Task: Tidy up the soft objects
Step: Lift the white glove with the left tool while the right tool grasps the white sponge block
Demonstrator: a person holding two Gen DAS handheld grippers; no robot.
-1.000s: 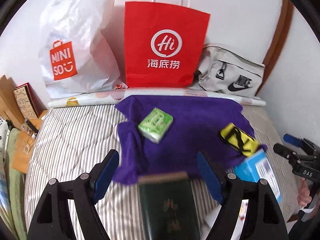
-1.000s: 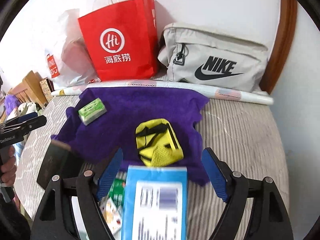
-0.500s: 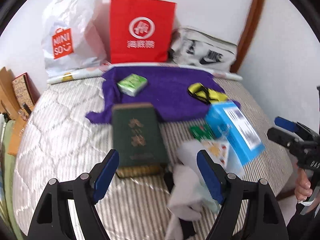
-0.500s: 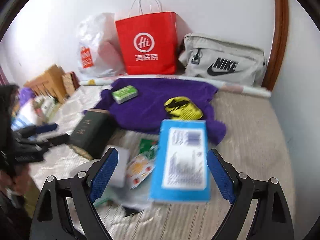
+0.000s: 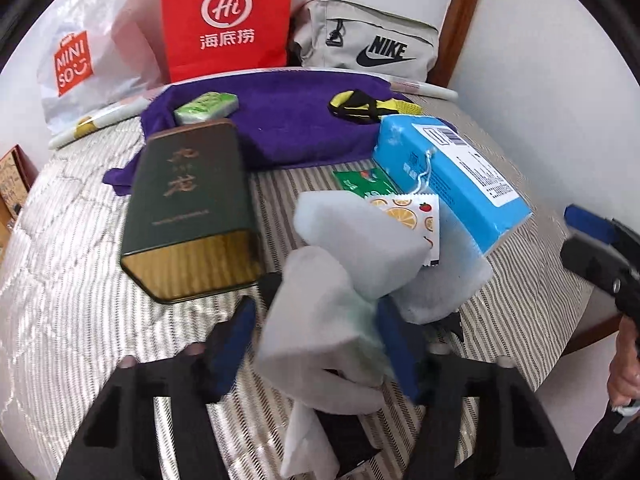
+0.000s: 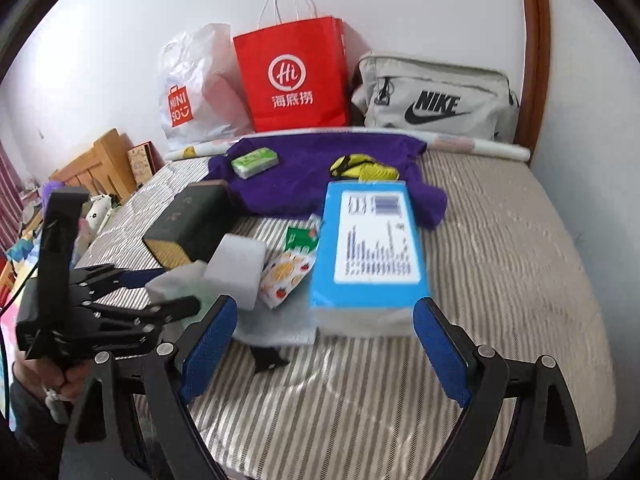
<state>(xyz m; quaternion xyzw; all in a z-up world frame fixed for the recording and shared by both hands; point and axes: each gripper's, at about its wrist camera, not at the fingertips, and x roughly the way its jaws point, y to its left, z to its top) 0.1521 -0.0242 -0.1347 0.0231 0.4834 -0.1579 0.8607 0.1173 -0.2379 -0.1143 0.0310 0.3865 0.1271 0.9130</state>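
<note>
3 bags [image 6: 292, 76], 2 boxes [image 6: 372, 240], 1 purple towel [image 6: 312, 168], 2 white foam blocks [image 5: 356, 240], 2 grippers [image 6: 320, 344]

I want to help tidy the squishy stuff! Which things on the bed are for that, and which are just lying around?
For the job: white foam pieces, between the closing left gripper; purple towel; green tissue pack; yellow pouch. The right gripper is open.

Just lying about: green tin, blue box, red bag, white plastic bag, grey Nike bag.

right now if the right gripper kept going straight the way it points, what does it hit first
Most likely the blue box: it lies dead ahead between the open pads of the right gripper, its near end closest. Depth is hard to judge in this fisheye view.
</note>
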